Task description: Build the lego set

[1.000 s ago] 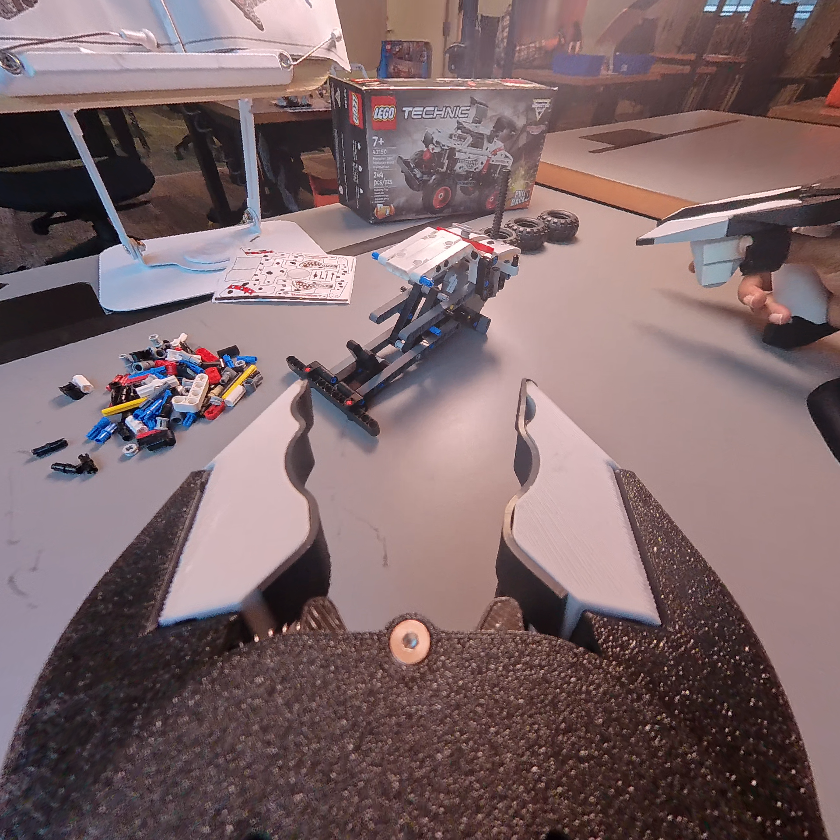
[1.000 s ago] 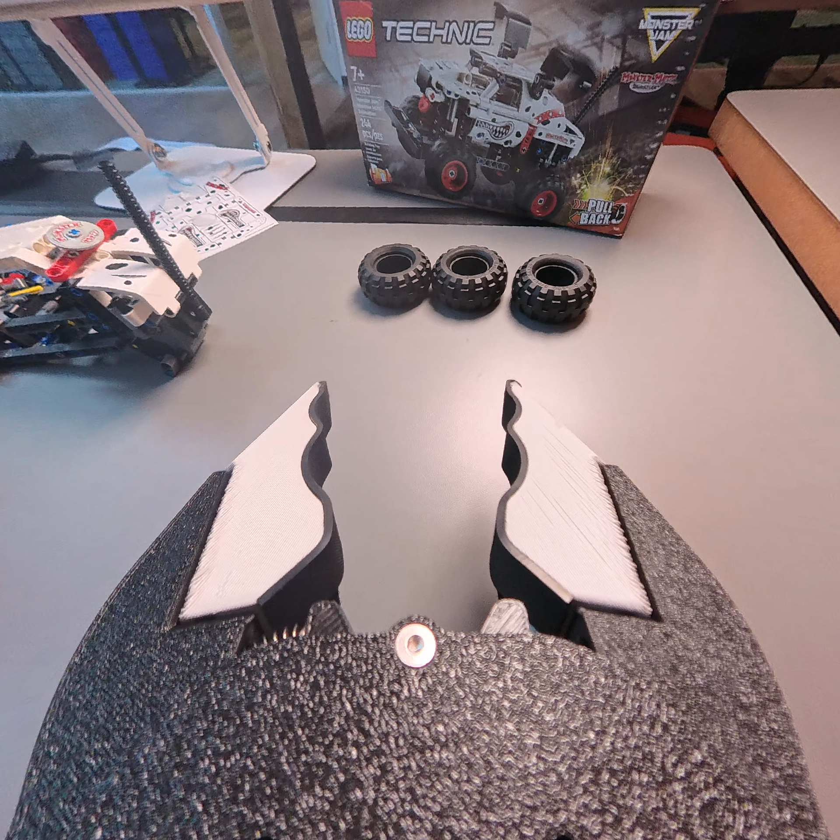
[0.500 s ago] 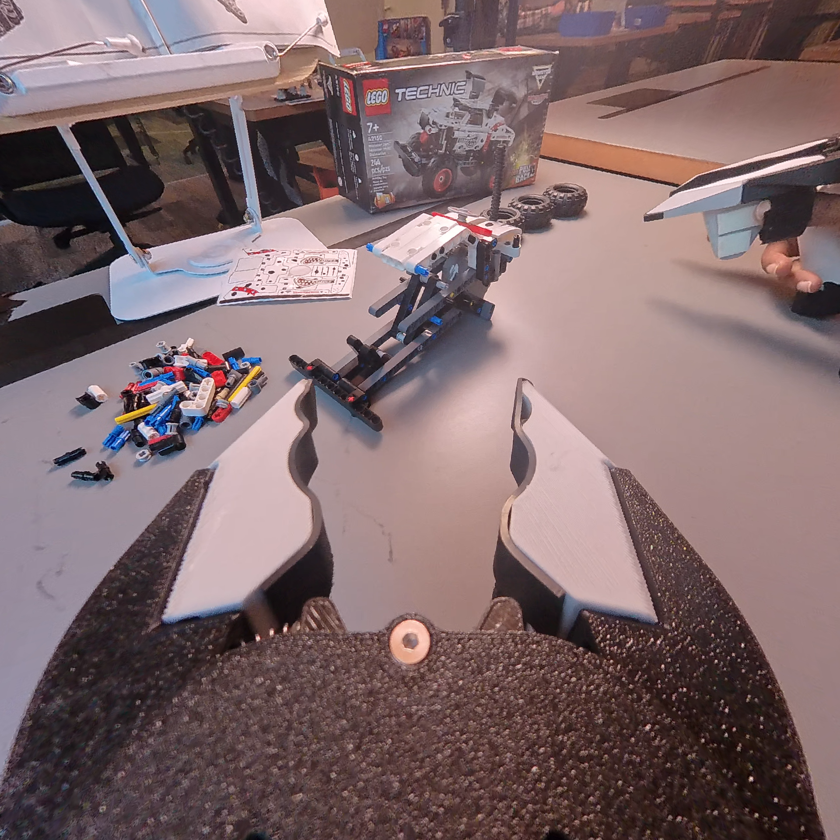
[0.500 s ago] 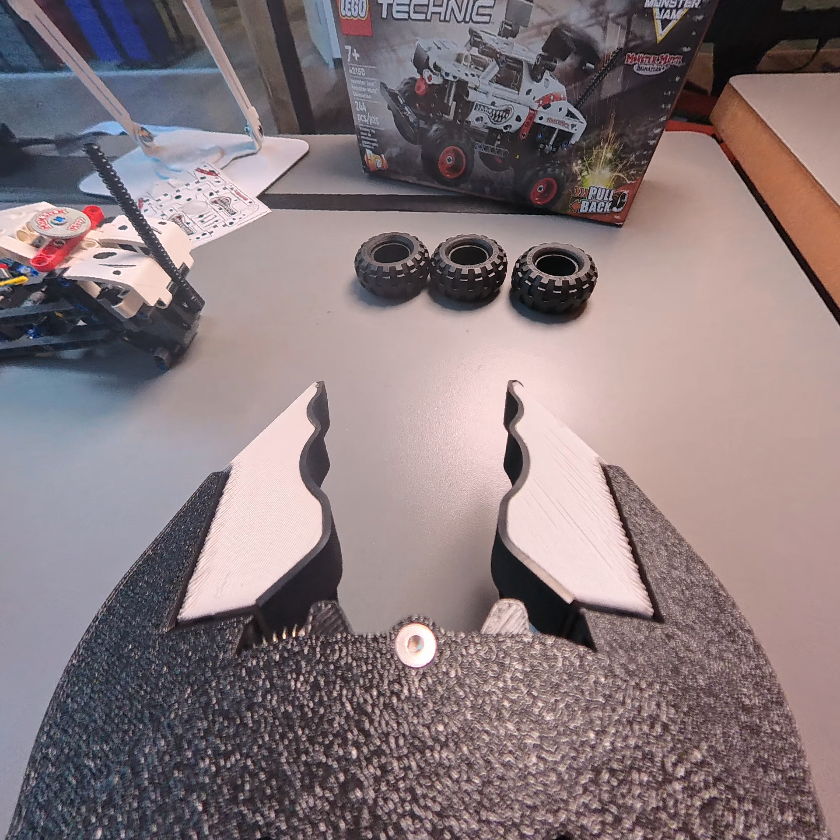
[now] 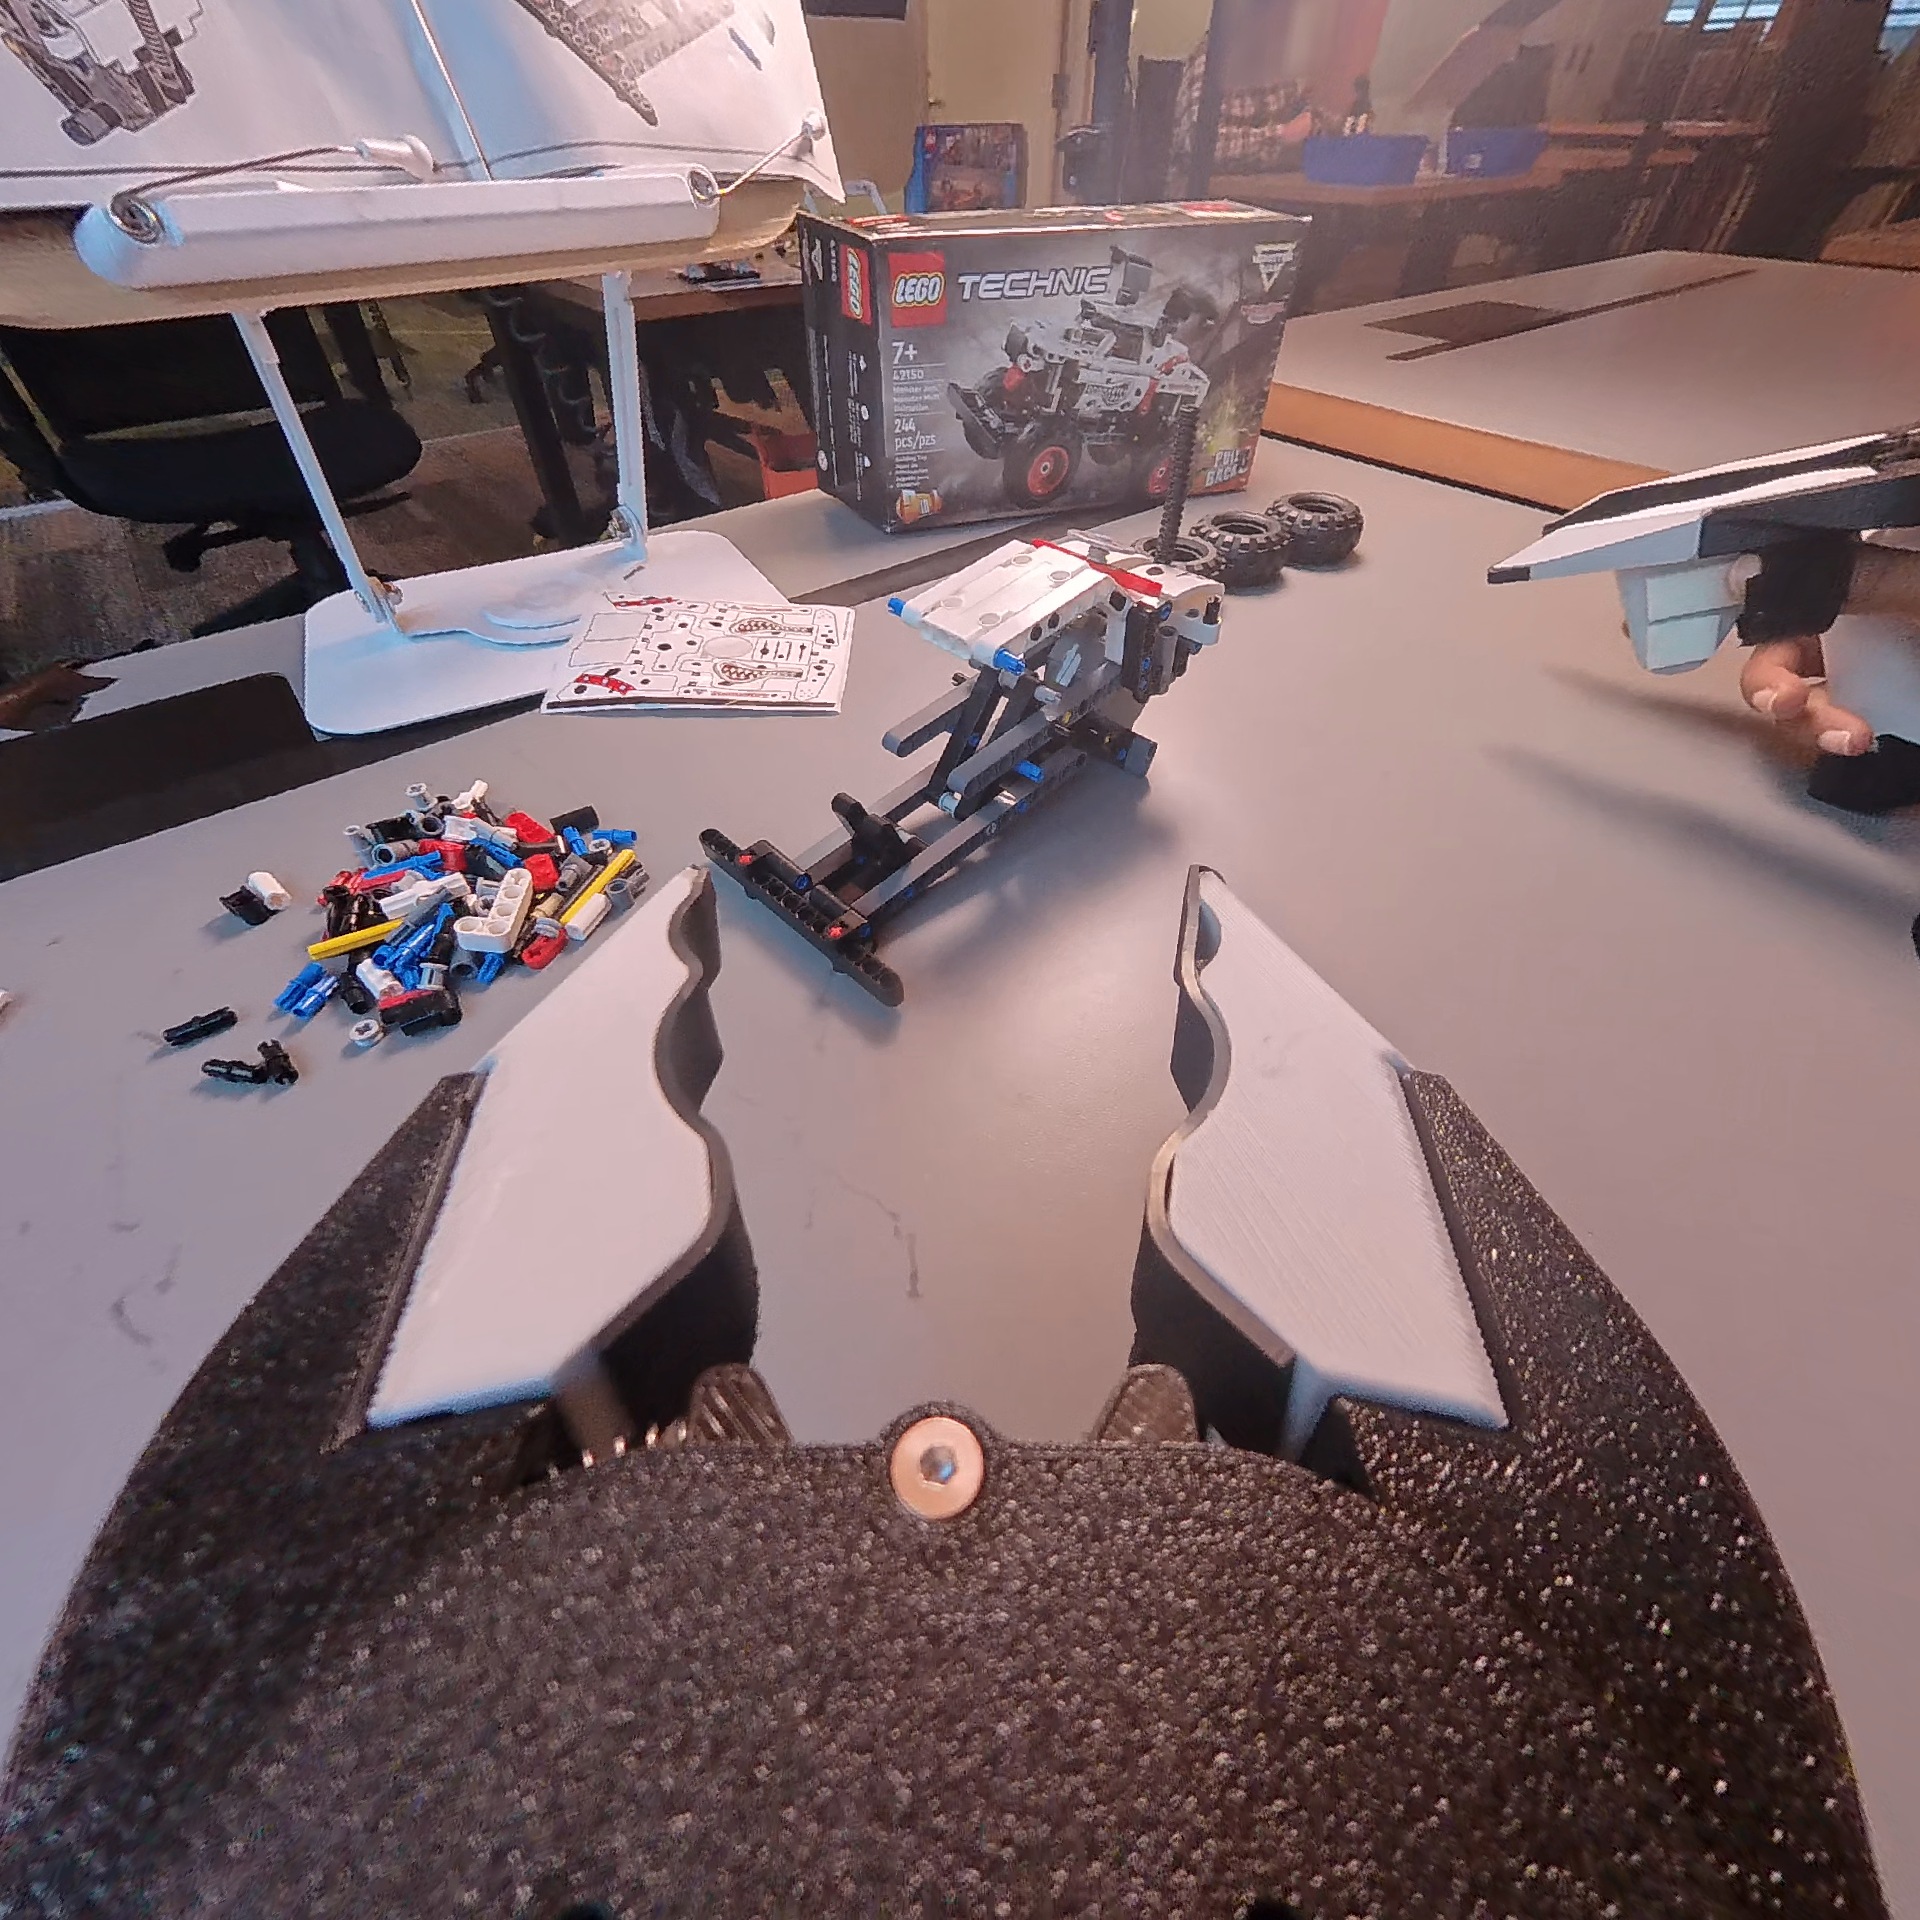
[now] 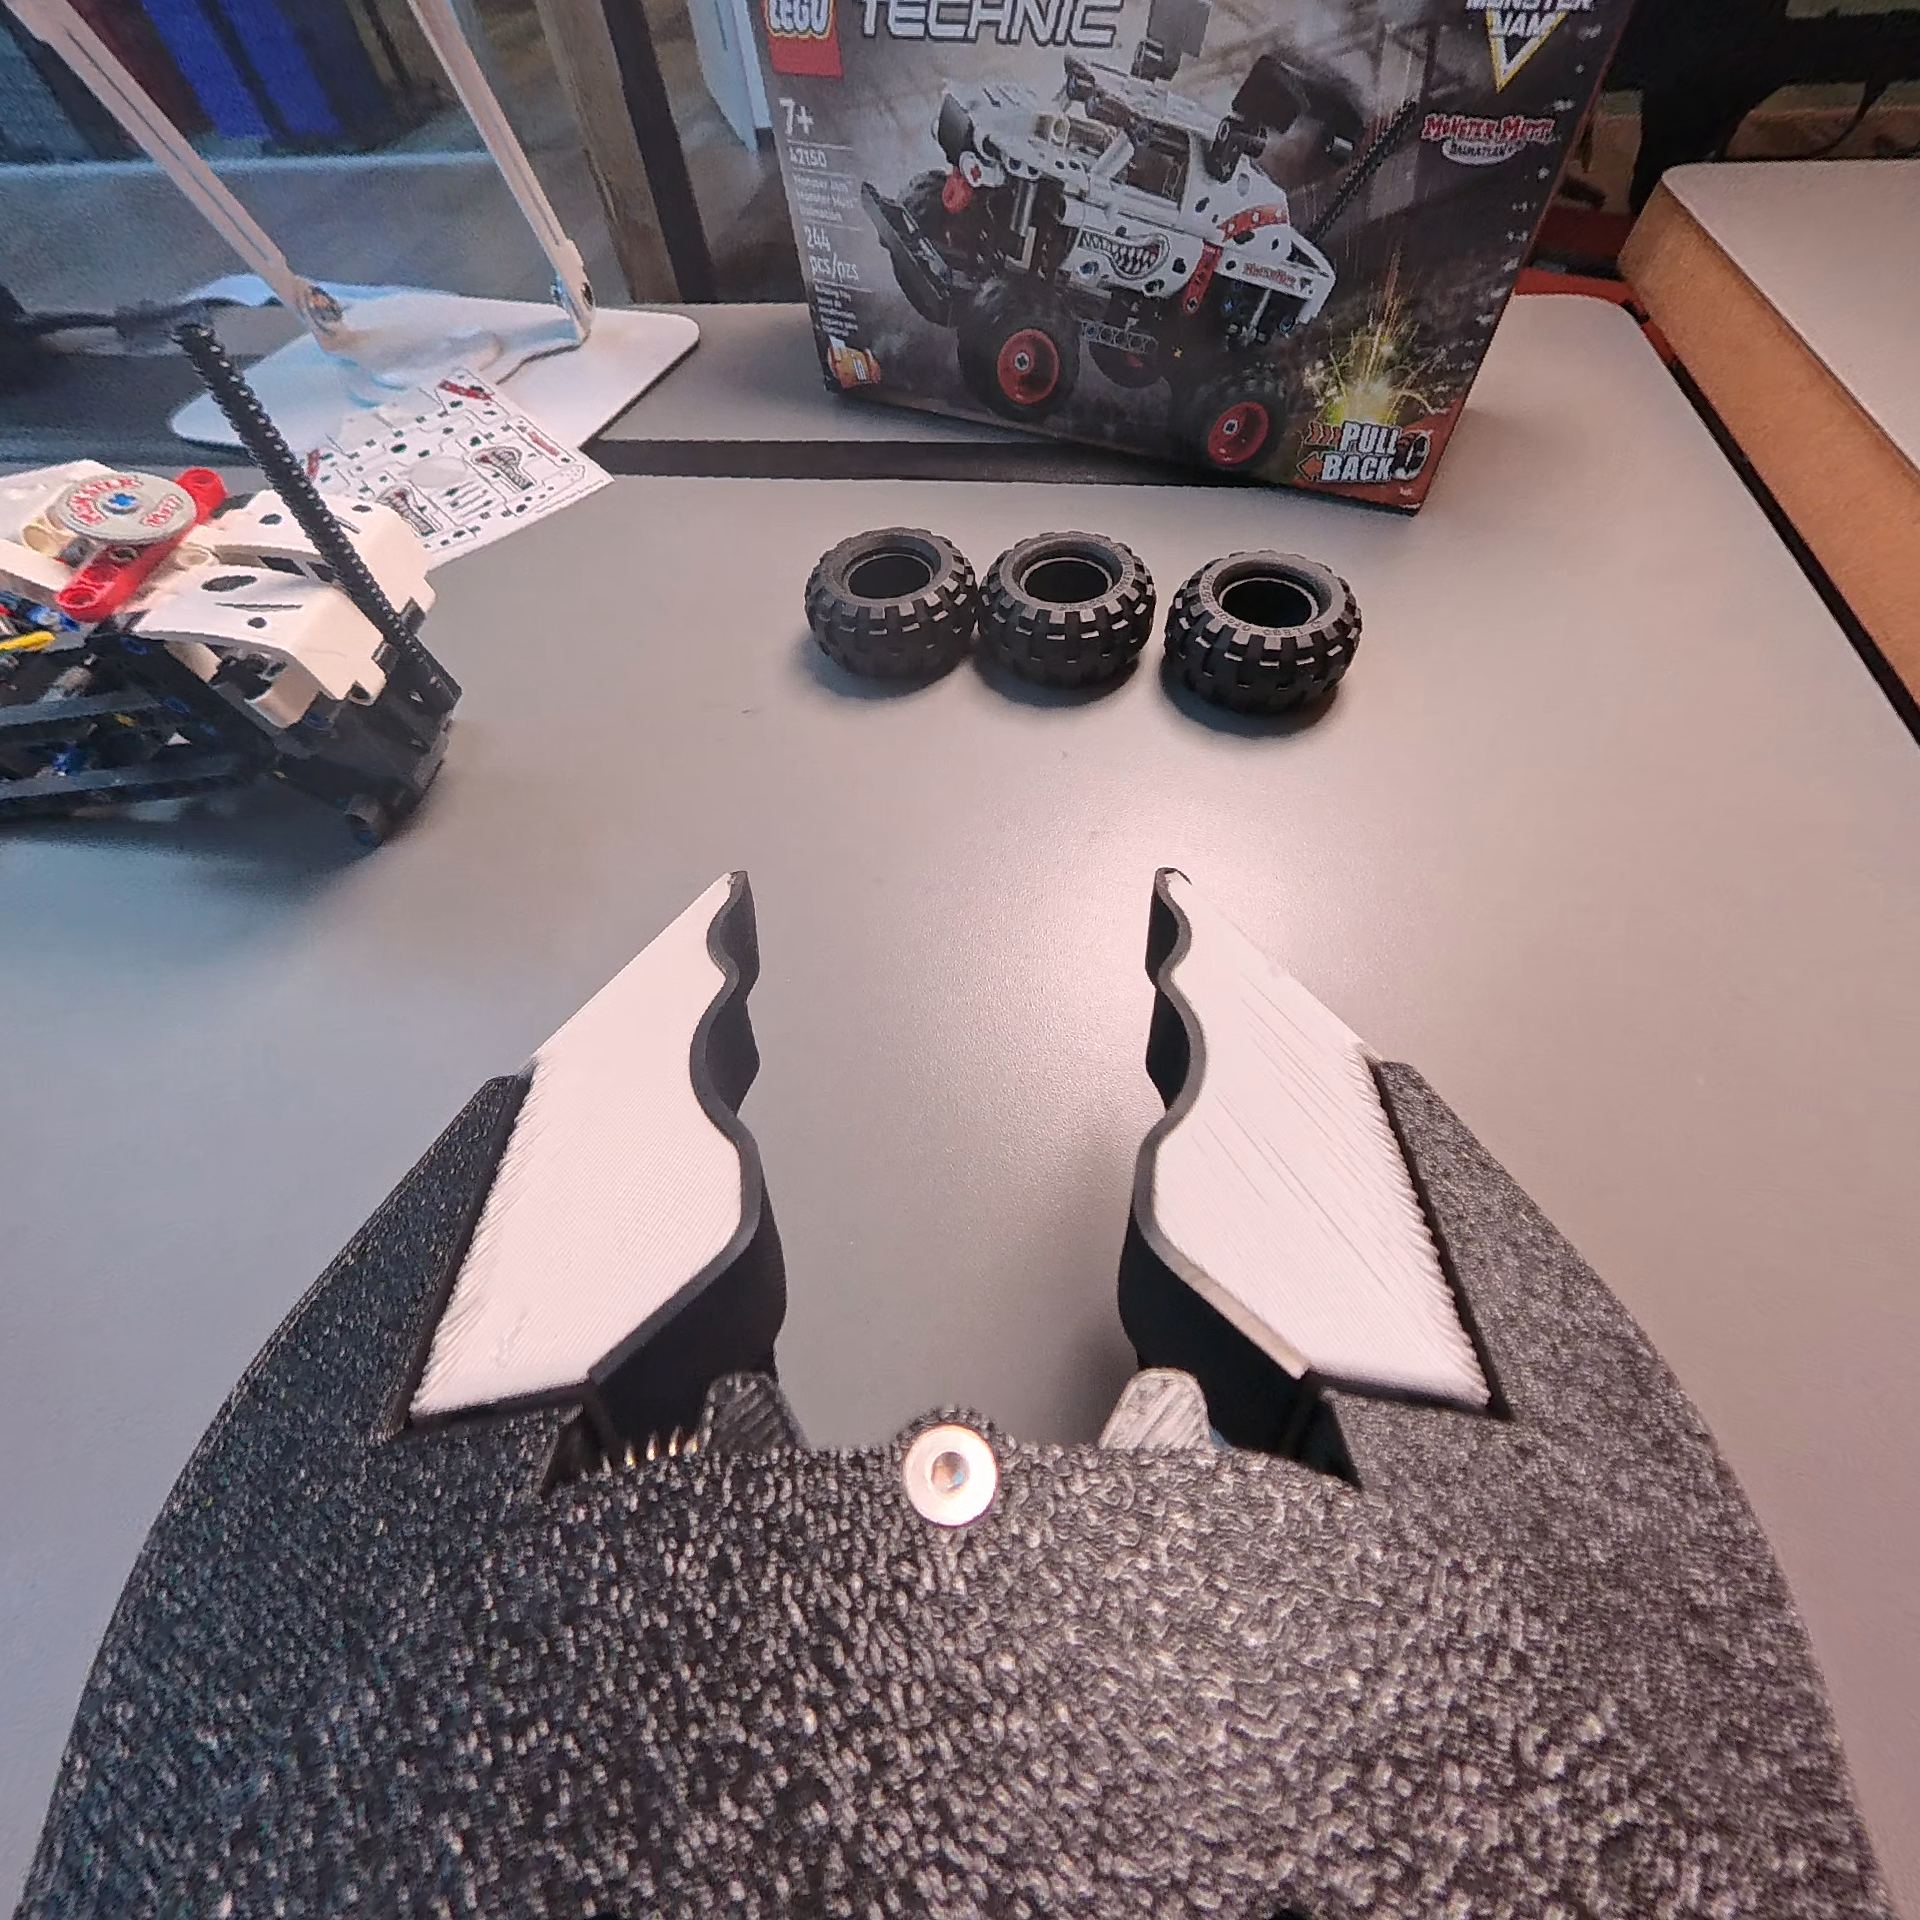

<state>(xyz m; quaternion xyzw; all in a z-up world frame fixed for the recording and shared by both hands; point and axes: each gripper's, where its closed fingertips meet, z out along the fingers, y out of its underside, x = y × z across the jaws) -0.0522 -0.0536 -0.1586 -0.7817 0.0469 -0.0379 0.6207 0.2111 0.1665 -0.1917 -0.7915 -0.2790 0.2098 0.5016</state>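
A partly built truck model, with a black chassis and white body panels, lies on the grey table; it also shows at the left of the right wrist view. A pile of loose small pieces lies to its left. Three black tyres stand in a row before the set's box. My left gripper is open and empty, just short of the chassis. My right gripper is open and empty, short of the tyres; it also shows at the right of the left wrist view.
A white stand holds the open instruction booklet at the back left. A sticker sheet lies by its base. A second table with a wooden edge stands to the right. A hand holds the right gripper.
My left gripper has drawn back and tilted a little; the model and box sit slightly higher in its view. My right gripper has moved forward towards the tyres and box. Both stay open.
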